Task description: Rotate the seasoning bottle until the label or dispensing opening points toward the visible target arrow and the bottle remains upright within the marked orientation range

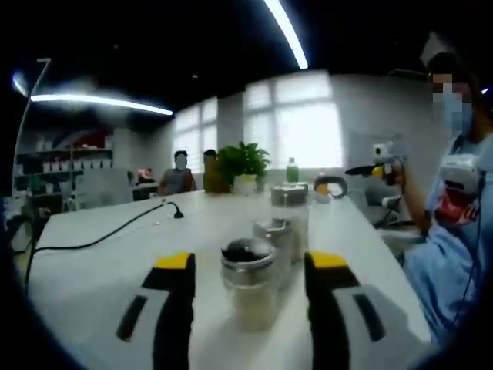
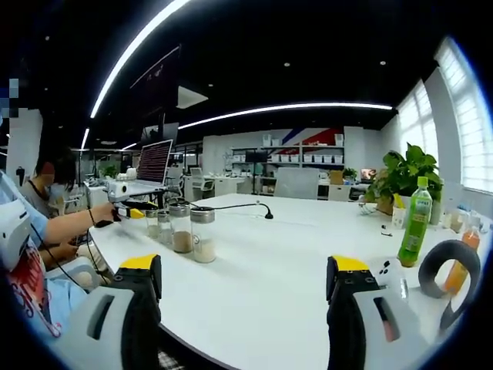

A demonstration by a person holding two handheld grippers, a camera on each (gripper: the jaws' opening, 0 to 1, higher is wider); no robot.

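Several seasoning jars with metal lids stand in a row on the white table (image 1: 100, 270). The nearest jar (image 1: 248, 281), part filled with pale powder, stands upright between the yellow tips of my left gripper (image 1: 250, 262); the jaws are wide apart and clear of its sides. In the right gripper view the same row of jars (image 2: 192, 231) stands left of centre, with the left gripper (image 2: 127, 210) at its far end in a person's hand. My right gripper (image 2: 245, 266) is open over bare table, and it also shows as the raised right gripper (image 1: 370, 168). I see no arrow mark.
A black cable with a small microphone (image 1: 176, 213) runs across the table. A potted plant (image 2: 404, 177), a green drink bottle (image 2: 416, 220), an orange bottle (image 2: 461, 266) and a grey ring-shaped object (image 2: 447, 270) sit at the table's end. The person (image 1: 454, 231) stands beside the table edge.
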